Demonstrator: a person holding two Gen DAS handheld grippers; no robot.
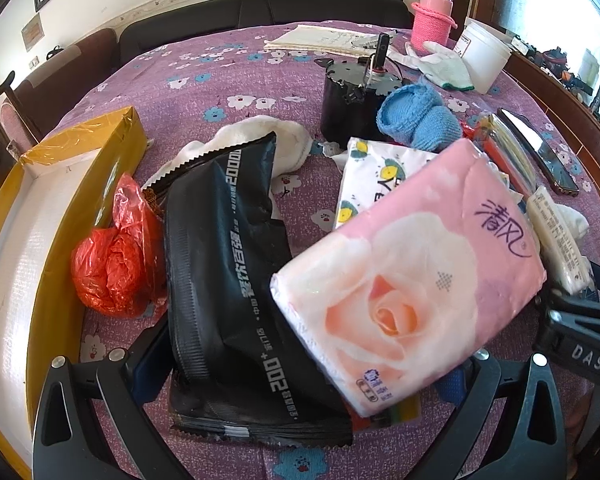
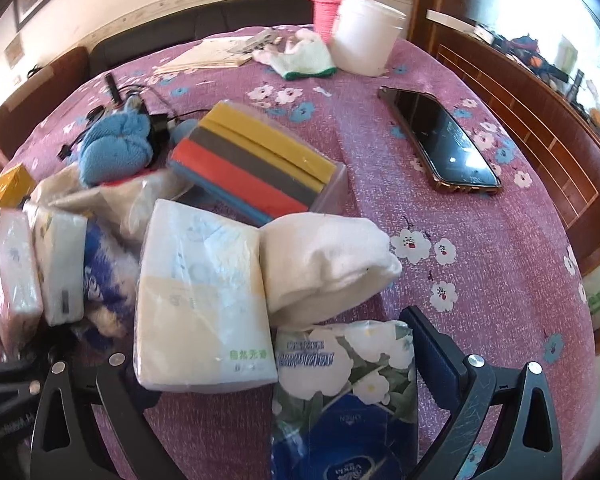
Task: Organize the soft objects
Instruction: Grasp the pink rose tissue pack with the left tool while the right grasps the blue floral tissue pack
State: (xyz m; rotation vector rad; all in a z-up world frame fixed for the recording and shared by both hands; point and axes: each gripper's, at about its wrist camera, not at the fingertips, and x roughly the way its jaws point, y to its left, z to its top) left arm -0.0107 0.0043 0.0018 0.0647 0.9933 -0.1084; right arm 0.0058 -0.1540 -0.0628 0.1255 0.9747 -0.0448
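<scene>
My left gripper [image 1: 300, 372] is open, low over the purple flowered tablecloth. Between its fingers a black wipes pack [image 1: 236, 280] lies flat, and a pink rose tissue pack [image 1: 412, 272] leans tilted against a white pack with yellow prints [image 1: 380, 176]. My right gripper [image 2: 276, 360] is open too, with a blue floral tissue pack [image 2: 340, 400] between its fingers, touching neither. Ahead of it lie a large white tissue pack [image 2: 200, 300] and a rolled white cloth [image 2: 324, 264]. A blue knitted piece [image 1: 416, 116] and a white cloth [image 1: 260, 140] lie farther back.
A yellow cardboard box [image 1: 88, 200] stands open at the left, with a red plastic bag [image 1: 112, 264] beside it. A black cylindrical device [image 1: 348, 100], coloured sponges [image 2: 256, 164], a phone [image 2: 440, 140], a white glove [image 2: 304, 56], a white tub [image 2: 364, 36] and a pink bottle [image 2: 330, 0] share the table.
</scene>
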